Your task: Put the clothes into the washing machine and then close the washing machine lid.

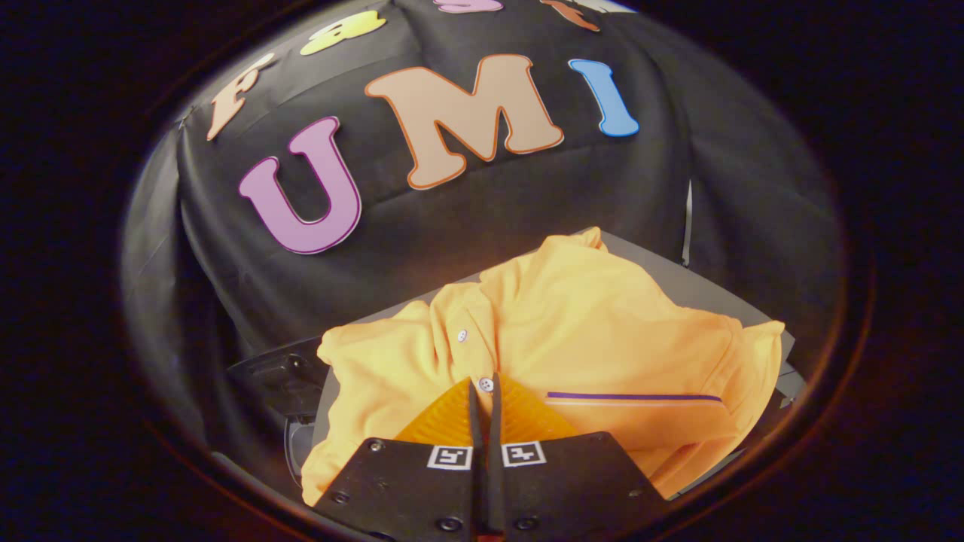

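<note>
1. While the gripper [484, 391] points forward over the cloth, its two fingers stand pressed close together, with a thin dark slit between them and no fold of fabric visibly caught there.
2. Just ahead of the fingertips [452, 410] lies an orange shirt [602, 316], spread in loose folds over a grey flat surface [678, 282].
3. One small white button [486, 385] of the shirt sits right at the tips, and a second button [462, 336] lies further on along the placket, beyond the fingers.
4. To the right of the fingers, a narrow purple stripe [633, 396] runs across a folded part of the shirt.
5. Part of the garment hangs down beside and below the fingers on the left.
6. Left of the shirt, a dark moulded part [282, 376] shows beside the grey surface; what it belongs to I cannot tell.
7. Beyond the shirt rises the black cloth wall [467, 226] of the booth.
</note>
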The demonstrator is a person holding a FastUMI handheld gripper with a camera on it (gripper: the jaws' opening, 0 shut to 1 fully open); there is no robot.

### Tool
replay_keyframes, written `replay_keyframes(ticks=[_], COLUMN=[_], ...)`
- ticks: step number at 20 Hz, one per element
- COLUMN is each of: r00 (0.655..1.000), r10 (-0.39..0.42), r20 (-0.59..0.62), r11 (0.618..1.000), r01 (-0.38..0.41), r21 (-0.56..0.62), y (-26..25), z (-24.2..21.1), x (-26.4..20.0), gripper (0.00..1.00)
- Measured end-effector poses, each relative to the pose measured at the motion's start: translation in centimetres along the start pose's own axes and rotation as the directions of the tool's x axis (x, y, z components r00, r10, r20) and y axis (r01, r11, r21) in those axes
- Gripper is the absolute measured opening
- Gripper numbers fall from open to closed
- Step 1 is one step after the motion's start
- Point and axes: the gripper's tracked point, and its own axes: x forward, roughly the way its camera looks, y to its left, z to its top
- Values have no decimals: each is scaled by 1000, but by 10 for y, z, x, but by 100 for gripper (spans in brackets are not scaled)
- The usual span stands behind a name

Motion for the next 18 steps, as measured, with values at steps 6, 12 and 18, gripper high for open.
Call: replay_keyframes(ticks=[6,12,18], r00=[990,956,932], r10=[86,155,214], r20=[116,248,292], r11=[996,985,974], r01=[-86,-131,-180], r21=[-5,-110,-139], y=[6,39,100], z=[17,57,69], x=[0,-39,-54], gripper=[0,0,0])
